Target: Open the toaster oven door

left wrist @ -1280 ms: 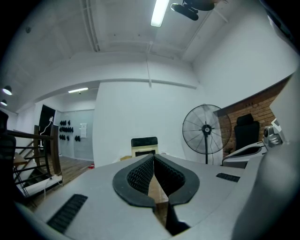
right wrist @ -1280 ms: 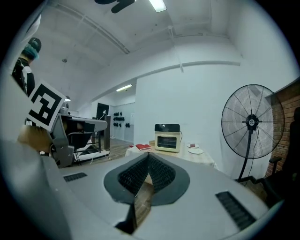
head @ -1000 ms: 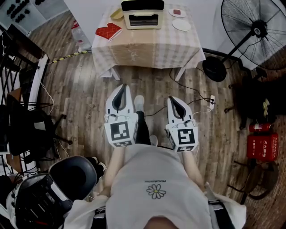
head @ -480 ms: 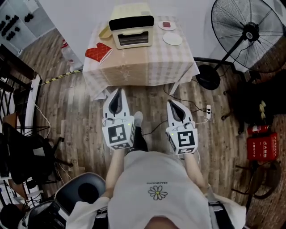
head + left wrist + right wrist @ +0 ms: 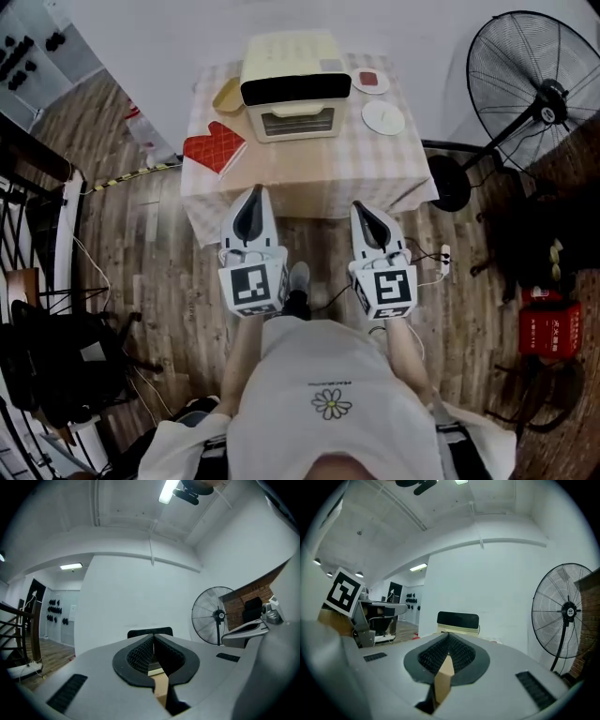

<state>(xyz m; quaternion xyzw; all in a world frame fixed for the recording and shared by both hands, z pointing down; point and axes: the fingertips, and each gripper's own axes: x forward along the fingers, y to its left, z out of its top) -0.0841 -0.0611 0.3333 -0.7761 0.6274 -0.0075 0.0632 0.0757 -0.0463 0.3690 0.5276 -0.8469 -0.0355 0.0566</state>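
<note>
A cream toaster oven (image 5: 289,94) with a black upper panel stands at the back of a checked-cloth table (image 5: 375,173), its door closed. Both grippers are held level in front of the table's near edge, well short of the oven. My left gripper (image 5: 251,191) is shut with nothing between its jaws, and so is my right gripper (image 5: 362,207). Over the closed tips of the left gripper (image 5: 152,641) the toaster oven (image 5: 150,632) shows as a dark panel. From the right gripper (image 5: 448,638) the toaster oven (image 5: 458,621) is seen straight ahead.
On the table lie a red oven mitt (image 5: 214,148), a yellow dish (image 5: 228,94) and two small plates (image 5: 382,117). A standing fan (image 5: 539,94) is at the right. A power strip (image 5: 444,259) and cables lie on the wood floor. Red boxes (image 5: 548,328) sit far right.
The person has walked towards the table, so the table and oven now lie closer. Both grippers moved forward together, from mid-floor up to the table's near edge, still shut.
</note>
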